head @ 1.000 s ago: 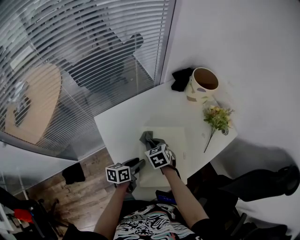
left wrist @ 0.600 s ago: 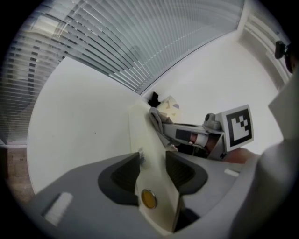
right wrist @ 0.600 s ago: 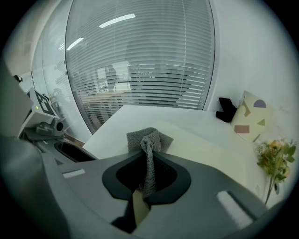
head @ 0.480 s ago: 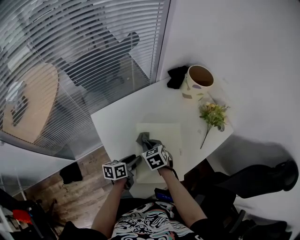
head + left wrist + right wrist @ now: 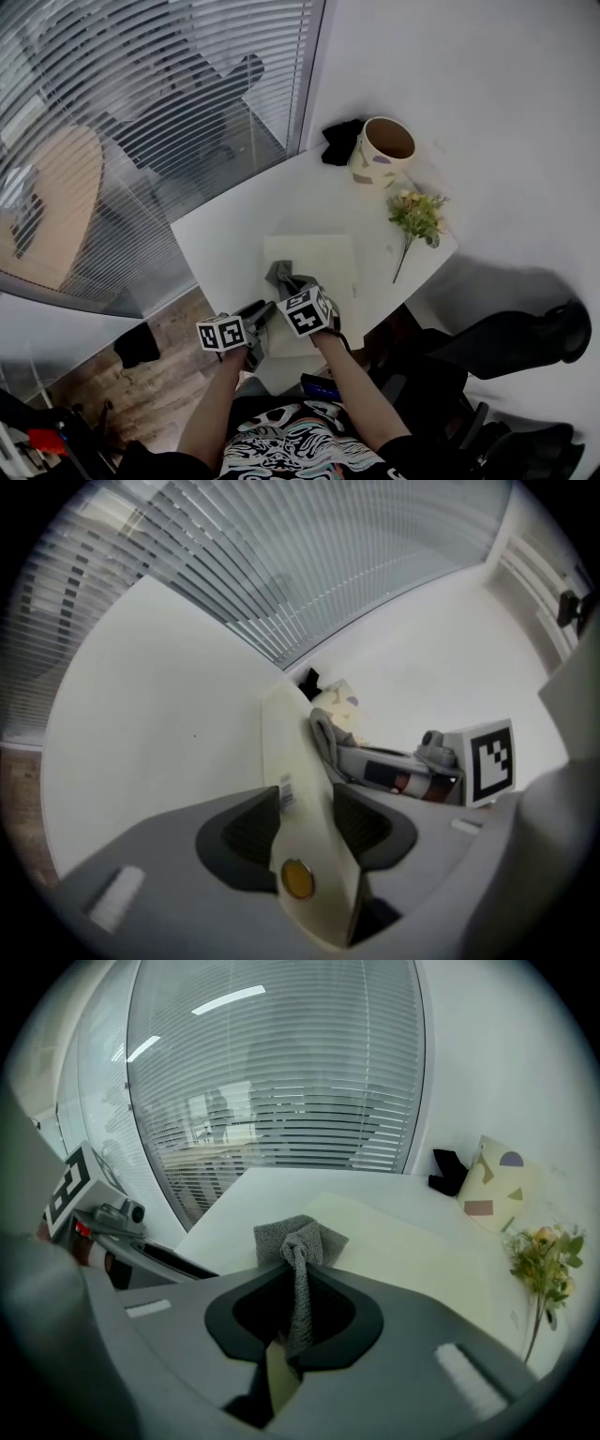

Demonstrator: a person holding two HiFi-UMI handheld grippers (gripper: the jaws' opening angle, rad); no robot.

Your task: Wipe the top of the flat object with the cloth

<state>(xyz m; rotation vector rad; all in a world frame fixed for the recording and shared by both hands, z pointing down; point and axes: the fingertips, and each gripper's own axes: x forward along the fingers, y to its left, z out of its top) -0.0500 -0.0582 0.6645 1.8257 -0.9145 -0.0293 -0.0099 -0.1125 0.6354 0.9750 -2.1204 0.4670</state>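
A cream flat board [image 5: 314, 267] lies on the white table [image 5: 220, 239]. Its near edge sits between the jaws of my left gripper [image 5: 258, 319], which is shut on the cream flat board [image 5: 300, 827]. My right gripper [image 5: 295, 289] is shut on a grey cloth [image 5: 279, 275] that rests on the board's near left part. In the right gripper view the grey cloth [image 5: 298, 1251] runs up from the jaws and spreads onto the cream flat board [image 5: 412, 1251].
A cream vase with coloured shapes [image 5: 380, 150] stands at the table's far corner, a black object [image 5: 339, 141] beside it. A small bunch of flowers [image 5: 414, 217] lies at the right edge. Window blinds [image 5: 141, 84] run along the left.
Both grippers, the cloth and the board sit lower and more to the left in the head view; the cloth has shifted slightly toward the board's near left. Grips are unchanged.
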